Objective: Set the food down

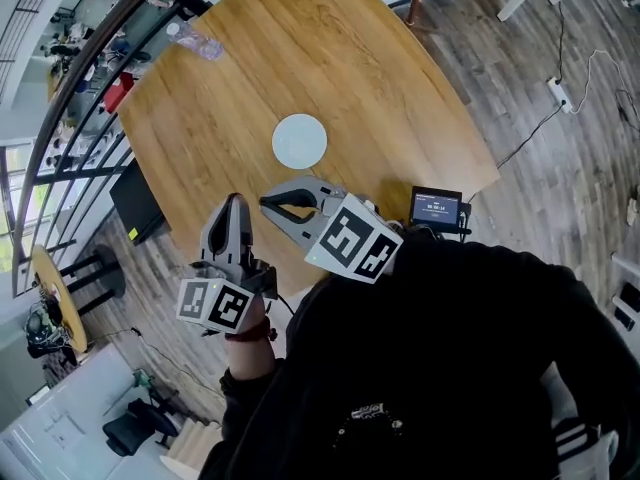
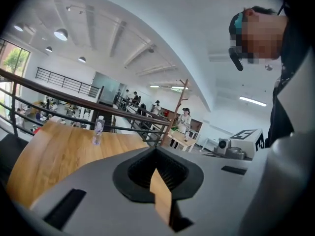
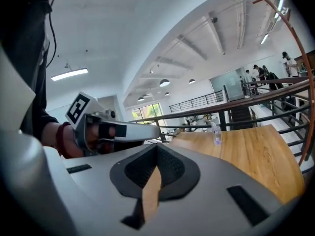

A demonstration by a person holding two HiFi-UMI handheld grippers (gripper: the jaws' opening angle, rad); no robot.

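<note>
An empty white plate (image 1: pixel 299 140) lies in the middle of the round wooden table (image 1: pixel 380 78). Both grippers hover at the table's near edge, short of the plate. My left gripper (image 1: pixel 236 200) points up the view toward the table with its jaws together. My right gripper (image 1: pixel 265 204) lies to its right, tips pointing left, jaws met at the tip. In the left gripper view the left gripper (image 2: pixel 156 150) shows nothing between its pads. In the right gripper view the right gripper (image 3: pixel 157 147) is likewise empty. No food shows in any view.
A clear plastic bottle (image 1: pixel 195 40) stands at the table's far left edge. A small screen device (image 1: pixel 435 208) sits at the near right edge. A railing (image 1: pixel 90 78) runs behind the table. Cables and a power strip (image 1: pixel 560 93) lie on the floor at right.
</note>
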